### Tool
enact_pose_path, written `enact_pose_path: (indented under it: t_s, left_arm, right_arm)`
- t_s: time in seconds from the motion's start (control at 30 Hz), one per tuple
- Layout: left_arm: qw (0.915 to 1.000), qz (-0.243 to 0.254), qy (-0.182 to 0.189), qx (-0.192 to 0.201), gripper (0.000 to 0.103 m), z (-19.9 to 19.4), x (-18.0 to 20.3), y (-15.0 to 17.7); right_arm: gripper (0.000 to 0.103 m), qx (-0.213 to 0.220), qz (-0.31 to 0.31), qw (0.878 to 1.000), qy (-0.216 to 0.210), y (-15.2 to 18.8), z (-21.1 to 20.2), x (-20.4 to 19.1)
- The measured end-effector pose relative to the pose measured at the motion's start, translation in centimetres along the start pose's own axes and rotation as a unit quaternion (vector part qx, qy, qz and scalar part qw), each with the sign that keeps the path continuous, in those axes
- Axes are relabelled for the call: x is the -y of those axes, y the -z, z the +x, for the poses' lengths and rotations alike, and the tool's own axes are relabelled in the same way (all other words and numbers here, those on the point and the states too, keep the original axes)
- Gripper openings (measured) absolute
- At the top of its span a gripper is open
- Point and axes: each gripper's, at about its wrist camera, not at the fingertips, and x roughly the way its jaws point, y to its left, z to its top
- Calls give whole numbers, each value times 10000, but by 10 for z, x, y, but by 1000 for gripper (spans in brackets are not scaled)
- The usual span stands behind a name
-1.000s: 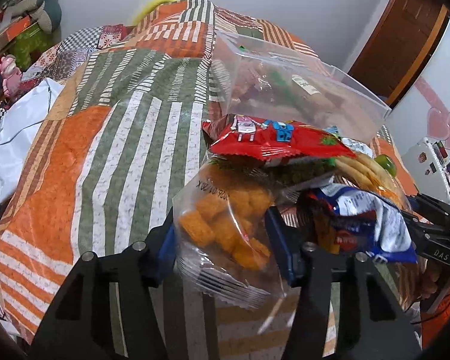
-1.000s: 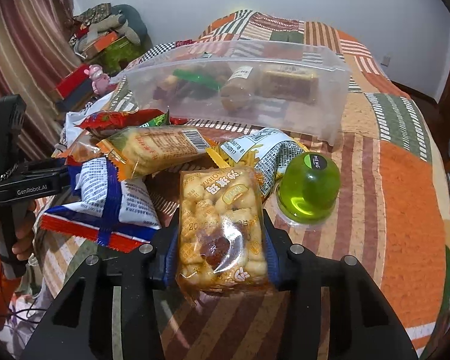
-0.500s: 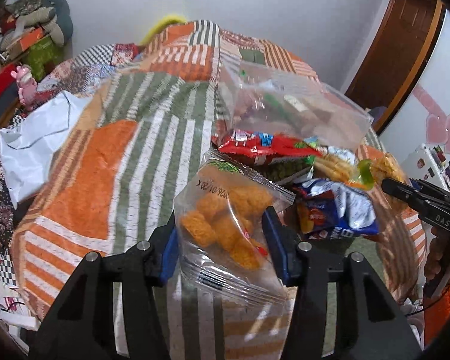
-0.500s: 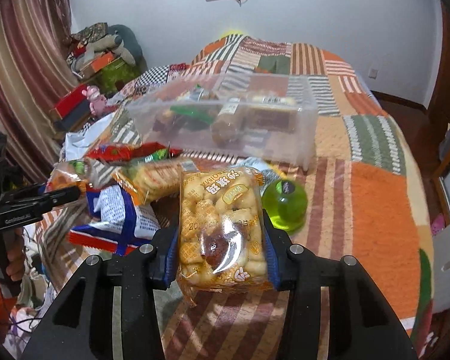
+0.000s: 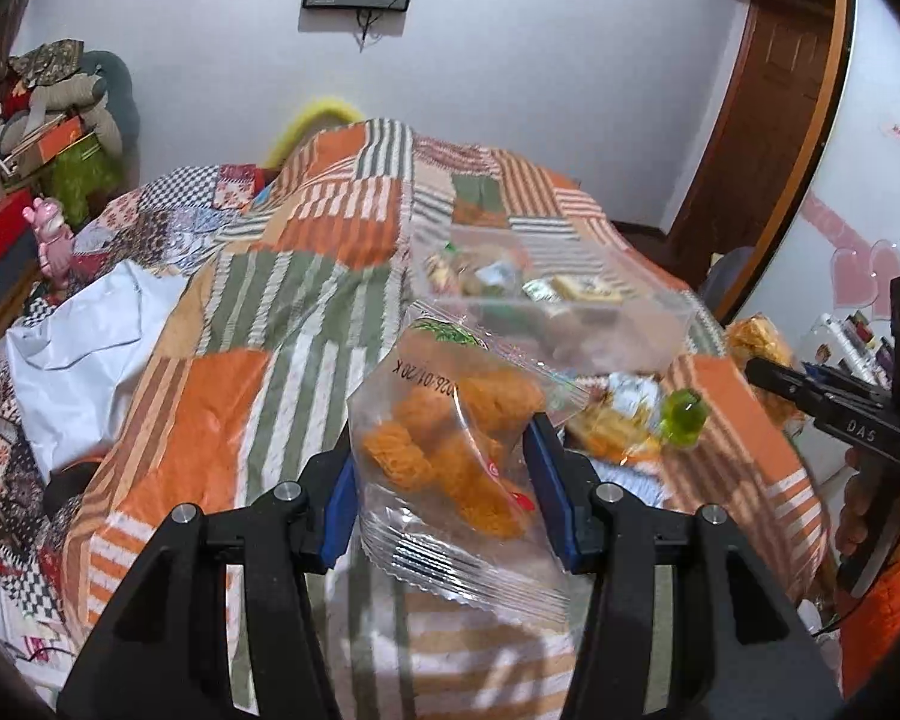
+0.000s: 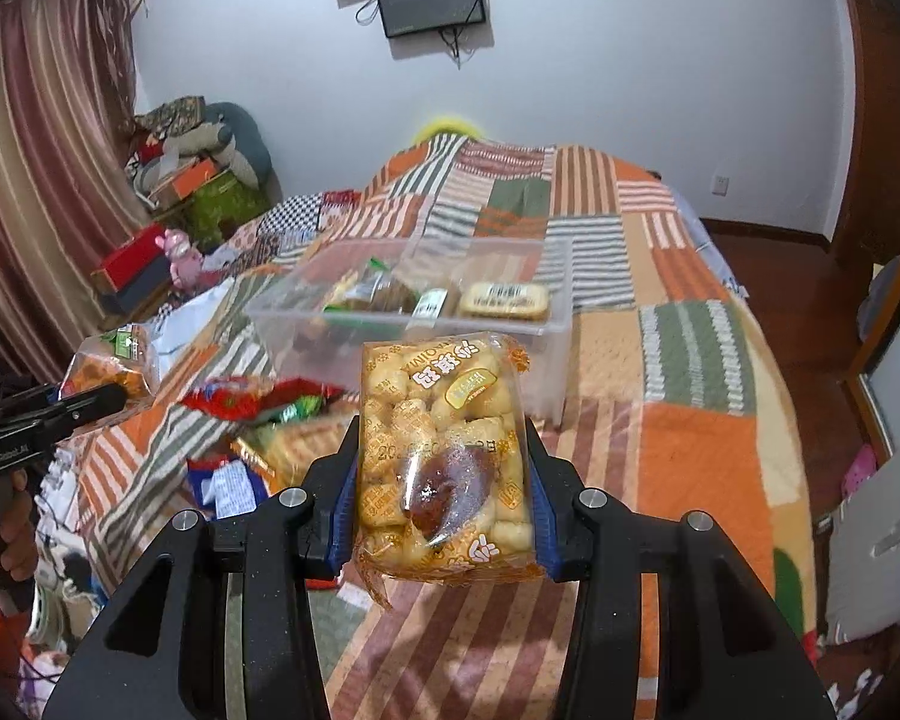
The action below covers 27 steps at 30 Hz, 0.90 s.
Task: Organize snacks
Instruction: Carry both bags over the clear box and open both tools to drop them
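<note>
left gripper [image 5: 444,504] clamps orange-snack bag [image 5: 450,468] | right gripper [image 6: 444,504] clamps puff pack [image 6: 444,462] | both short of clear bin [image 6: 414,300]

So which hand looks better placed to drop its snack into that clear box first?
Probably the right. Its fingers grip the yellow puff pack, with the clear box straight ahead. The left fingers hold the orange snack bag, but the box lies off to its right.

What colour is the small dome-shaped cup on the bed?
Translucent green. The jelly cup shows only in the left wrist view, blurred, below the clear bin.
</note>
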Motion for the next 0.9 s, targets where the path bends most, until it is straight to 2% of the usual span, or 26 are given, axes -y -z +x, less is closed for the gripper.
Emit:
enact_pose_path:
  t_s: [0.4,0.73,0.9]
  left_arm:
    - [9984,343,282,336,51,20,39,-42]
    - [9975,516,287,391,51,48,54,-77]
    - [9982,409,369,224,51,71,51,-91]
  right_arm:
    - [42,438,51,9990,101,-30,-5,10]
    - [42,667,59,9977,114,-55,6,14]
    - [42,669,72,9976,135,-63,19,17]
